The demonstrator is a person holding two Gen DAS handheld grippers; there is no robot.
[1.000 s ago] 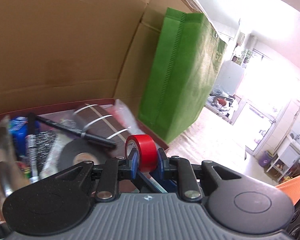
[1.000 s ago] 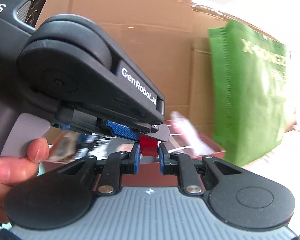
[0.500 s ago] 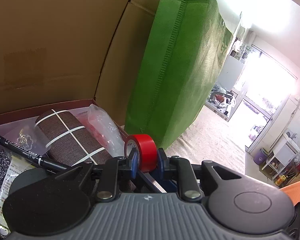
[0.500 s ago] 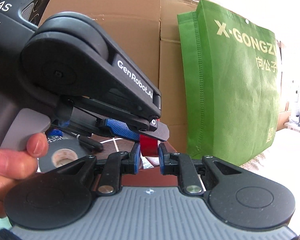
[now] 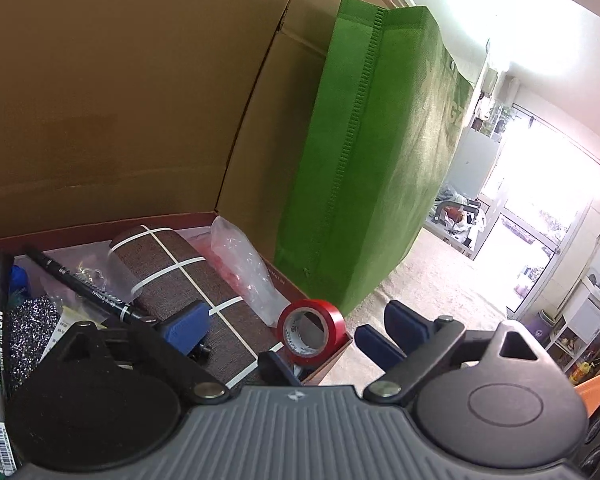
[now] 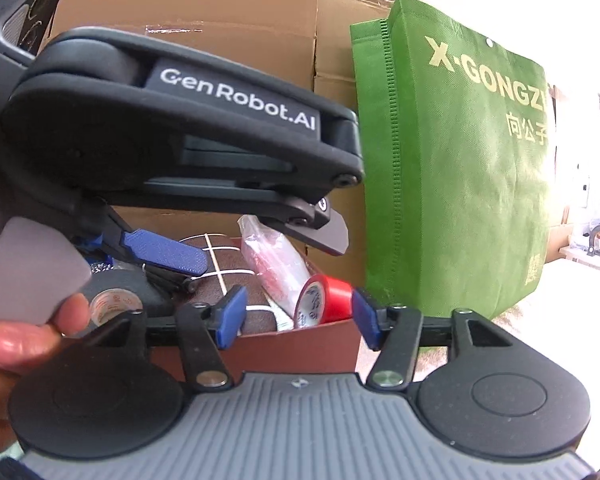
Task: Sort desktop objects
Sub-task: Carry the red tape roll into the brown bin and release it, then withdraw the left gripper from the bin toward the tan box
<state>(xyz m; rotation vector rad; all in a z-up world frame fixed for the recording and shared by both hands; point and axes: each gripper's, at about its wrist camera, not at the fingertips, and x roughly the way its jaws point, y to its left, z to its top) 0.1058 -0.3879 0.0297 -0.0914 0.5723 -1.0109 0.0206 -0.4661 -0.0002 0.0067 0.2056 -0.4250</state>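
Observation:
A red tape roll (image 5: 311, 330) stands on edge in the near right corner of the brown-red box (image 5: 332, 354); it also shows in the right wrist view (image 6: 325, 300). My left gripper (image 5: 296, 328) is open, its fingers spread either side of the roll without touching it. My right gripper (image 6: 298, 316) is open too, just outside the box's front wall (image 6: 292, 350), with the roll beyond its fingers. The left gripper's body (image 6: 180, 152) hangs over the box in the right wrist view.
The box holds a brown roll with white bands (image 5: 188, 280), a clear bag of red bits (image 5: 240, 268), black markers (image 5: 88, 288), a steel scourer (image 5: 32, 328) and a black tape roll (image 6: 116, 296). Cardboard walls (image 5: 120, 100) stand behind. A green bag (image 5: 376, 152) stands to the right.
Both grippers have opened and let go of the red tape roll. The roll now rests in the box's corner. The left gripper has drawn back a little.

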